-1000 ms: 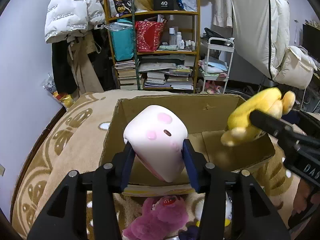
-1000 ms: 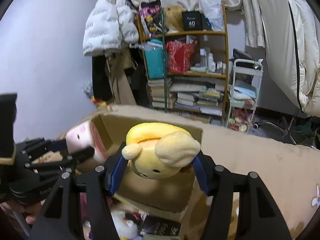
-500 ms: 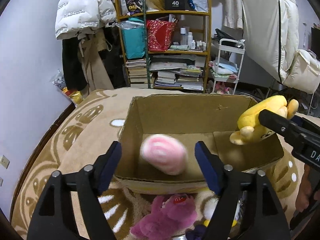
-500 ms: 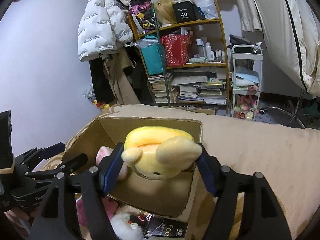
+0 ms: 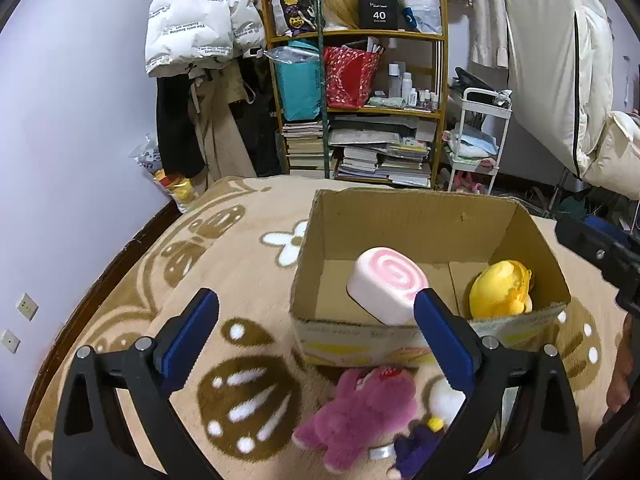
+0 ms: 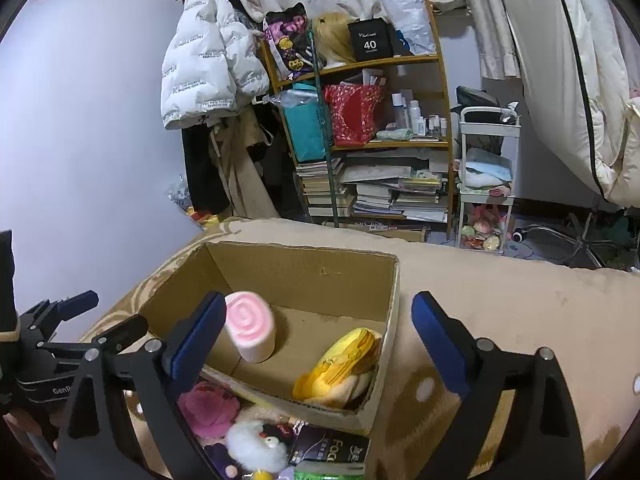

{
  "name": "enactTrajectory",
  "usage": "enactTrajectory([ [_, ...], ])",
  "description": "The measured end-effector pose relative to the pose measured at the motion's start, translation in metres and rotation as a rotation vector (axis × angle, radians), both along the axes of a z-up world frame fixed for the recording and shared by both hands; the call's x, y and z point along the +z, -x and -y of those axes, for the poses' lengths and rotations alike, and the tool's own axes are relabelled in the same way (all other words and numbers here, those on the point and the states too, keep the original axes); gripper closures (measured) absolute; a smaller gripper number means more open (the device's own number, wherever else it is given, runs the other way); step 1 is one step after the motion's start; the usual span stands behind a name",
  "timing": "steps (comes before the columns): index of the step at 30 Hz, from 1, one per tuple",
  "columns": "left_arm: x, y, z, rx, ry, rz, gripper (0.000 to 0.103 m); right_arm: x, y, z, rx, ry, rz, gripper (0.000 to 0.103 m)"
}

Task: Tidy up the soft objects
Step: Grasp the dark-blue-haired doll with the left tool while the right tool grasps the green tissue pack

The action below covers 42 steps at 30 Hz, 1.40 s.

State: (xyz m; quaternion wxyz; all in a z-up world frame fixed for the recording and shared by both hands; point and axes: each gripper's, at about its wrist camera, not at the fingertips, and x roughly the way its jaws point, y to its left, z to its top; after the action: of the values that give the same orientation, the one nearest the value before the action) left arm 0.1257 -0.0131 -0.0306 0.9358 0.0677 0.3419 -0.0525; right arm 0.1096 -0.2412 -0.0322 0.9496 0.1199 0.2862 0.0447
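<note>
The left tongs (image 5: 316, 328) hang released, holding nothing, over the beige patterned blanket (image 5: 224, 264). In the open brown cardboard box (image 5: 404, 216), the pink-swirl white roll cushion (image 5: 386, 284) lies left and the yellow plush toy (image 5: 500, 290) right. The right tongs (image 6: 318, 326) are also released.

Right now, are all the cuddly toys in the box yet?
Not all. The pink swirl cushion and yellow plush lie in the cardboard box. Both the left gripper and right gripper are open, holding nothing. The purple-pink plush and white fluffy toy wait outside.
</note>
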Motion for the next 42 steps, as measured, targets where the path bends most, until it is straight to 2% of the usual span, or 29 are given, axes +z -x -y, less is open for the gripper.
enactTrajectory([
  [9,-0.001,0.020,-0.007,0.003,-0.030,-0.080,0.004,0.003,0.027,-0.008,0.000,0.016,-0.035,0.003],
  [24,-0.008,0.061,-0.002,-0.026,0.018,-0.235,0.004,-0.006,0.071,-0.020,0.001,0.024,-0.162,0.003],
  [31,-0.022,0.067,0.007,-0.050,0.033,-0.311,0.004,-0.019,0.074,-0.014,-0.016,-0.011,-0.219,0.003],
  [42,-0.054,0.057,0.026,-0.087,0.027,-0.425,0.004,-0.050,0.056,-0.004,-0.046,-0.063,-0.329,0.002],
])
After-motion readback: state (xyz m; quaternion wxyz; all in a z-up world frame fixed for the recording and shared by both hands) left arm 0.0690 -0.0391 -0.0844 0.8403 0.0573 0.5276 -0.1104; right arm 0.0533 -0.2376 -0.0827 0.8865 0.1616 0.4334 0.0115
